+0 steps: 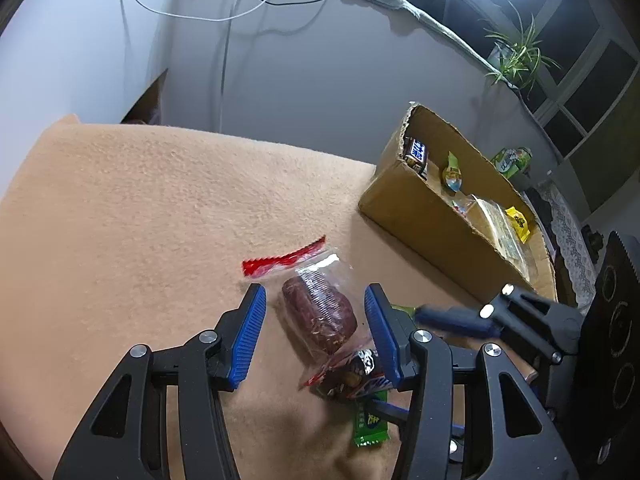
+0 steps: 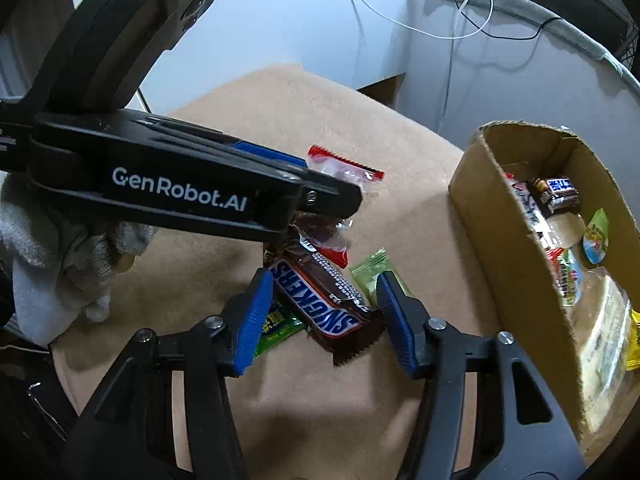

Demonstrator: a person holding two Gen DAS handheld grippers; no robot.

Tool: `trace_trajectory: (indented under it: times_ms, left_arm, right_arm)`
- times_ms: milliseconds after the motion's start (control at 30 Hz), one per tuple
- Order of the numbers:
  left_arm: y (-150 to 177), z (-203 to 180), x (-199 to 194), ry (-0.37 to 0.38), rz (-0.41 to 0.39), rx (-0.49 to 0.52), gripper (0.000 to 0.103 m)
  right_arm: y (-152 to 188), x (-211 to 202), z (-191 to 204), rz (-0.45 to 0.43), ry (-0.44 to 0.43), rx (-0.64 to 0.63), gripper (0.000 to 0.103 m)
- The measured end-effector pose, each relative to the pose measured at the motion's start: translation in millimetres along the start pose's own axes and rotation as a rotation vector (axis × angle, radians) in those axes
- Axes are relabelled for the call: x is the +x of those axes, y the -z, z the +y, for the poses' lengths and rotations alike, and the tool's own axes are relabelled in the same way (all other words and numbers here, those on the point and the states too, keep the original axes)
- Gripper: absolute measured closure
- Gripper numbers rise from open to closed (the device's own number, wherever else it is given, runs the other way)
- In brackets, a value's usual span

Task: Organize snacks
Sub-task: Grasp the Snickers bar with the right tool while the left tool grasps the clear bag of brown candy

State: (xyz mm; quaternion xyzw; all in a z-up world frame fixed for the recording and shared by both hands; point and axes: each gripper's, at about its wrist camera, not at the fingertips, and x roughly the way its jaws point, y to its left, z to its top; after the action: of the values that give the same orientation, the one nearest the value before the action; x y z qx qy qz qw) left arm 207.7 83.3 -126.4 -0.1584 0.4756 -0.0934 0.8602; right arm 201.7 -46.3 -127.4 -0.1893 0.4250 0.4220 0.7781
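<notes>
Pick step in hand, both sides at once. Left hand-held gripper [image 1: 314, 334] stood partly open astride the clear-wrapped brown snack [image 1: 319, 314], pads not yet pressing. Right hand-held gripper [image 2: 322, 320] was partly open around the Snickers bar [image 2: 320, 300], small gaps each side. Both snacks lay on the tan-covered worktop [image 1: 140, 208], green packets [image 2: 370, 268] beside them. Cardboard box [image 2: 516, 272], already part-filled, sat near on the right. Next move likely: close on each, lift, carry to box without snagging neighbouring wrappers.

"SNICKERS" on the chocolate bar [image 2: 320, 300]; "GenRobot.AI" on the left gripper [image 2: 180, 190]
</notes>
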Motion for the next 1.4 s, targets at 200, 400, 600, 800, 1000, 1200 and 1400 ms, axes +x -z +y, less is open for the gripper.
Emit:
trace_trajectory:
  times_ms: [200, 400, 600, 800, 1000, 1200, 1400]
  left_arm:
    - [-1.0, 1.2, 5.0, 0.004, -0.001, -0.001, 0.053]
    - [0.1, 6.0, 8.8, 0.014, -0.006, -0.022, 0.058]
    - [1.0, 12.1, 6.1, 0.025, -0.023, -0.043, 0.061]
    - [2.5, 19.7, -3.2, 0.016, -0.053, -0.066, 0.066]
    - [9.5, 21.9, -13.2, 0.005, -0.079, -0.072, 0.067]
    - [12.6, 21.7, -28.6, 0.011, -0.115, -0.082, 0.067]
    - [14.7, 19.2, -48.9, 0.015, -0.155, -0.080, 0.067]
  right_arm:
    - [2.8, 2.1, 5.8, 0.009, -0.002, -0.015, 0.050]
    - [4.6, 7.3, 9.8, 0.021, -0.014, -0.027, 0.054]
    - [5.7, 5.1, 10.1, 0.012, -0.026, -0.005, 0.066]
    - [8.7, -5.8, 11.6, -0.009, -0.032, 0.023, 0.073]
    - [10.1, -14.3, 6.3, -0.038, -0.055, 0.078, 0.073]
    - [11.9, -32.6, -9.1, -0.095, -0.062, 0.163, 0.073]
    - [15.5, -61.4, -21.6, -0.163, -0.067, 0.232, 0.073]
